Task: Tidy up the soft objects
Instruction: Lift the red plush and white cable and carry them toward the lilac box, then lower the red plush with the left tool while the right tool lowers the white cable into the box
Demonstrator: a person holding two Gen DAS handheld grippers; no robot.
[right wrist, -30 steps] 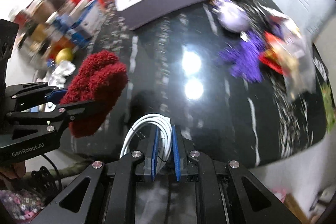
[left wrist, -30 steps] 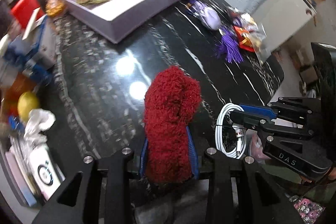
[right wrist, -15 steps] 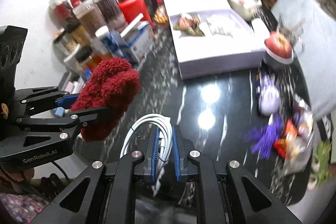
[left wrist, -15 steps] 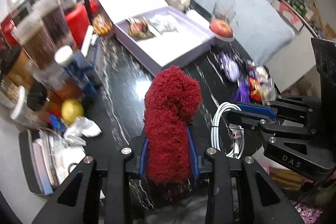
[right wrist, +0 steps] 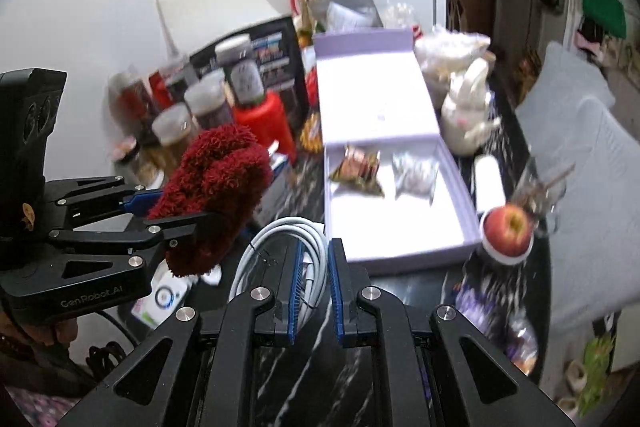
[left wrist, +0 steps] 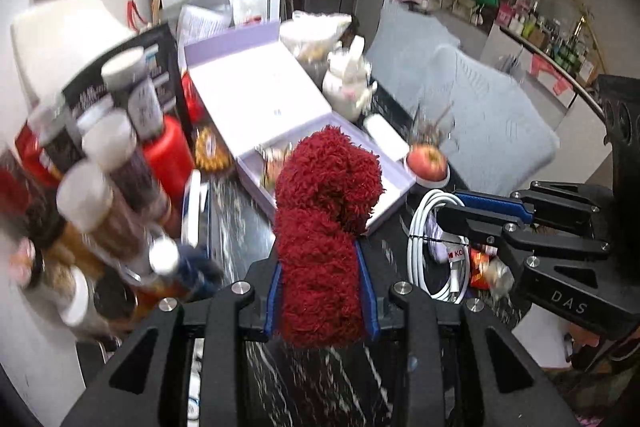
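Red fuzzy cloth (left wrist: 326, 235) is clamped in the left hand-held gripper (left wrist: 323, 291); the right hand-held gripper (right wrist: 313, 285) pinches a coiled white cable (right wrist: 276, 247) above the table (right wrist: 404, 285).

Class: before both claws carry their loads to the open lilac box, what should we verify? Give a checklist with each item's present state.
1. Left claw shut on the red fuzzy sock: ok.
2. Right claw shut on the white coiled cable: ok.
3. Lilac box open: ok.
4. Free floor space in the box beside the two packets: ok.
5. Cable's loose end clear of the table: cannot tell.
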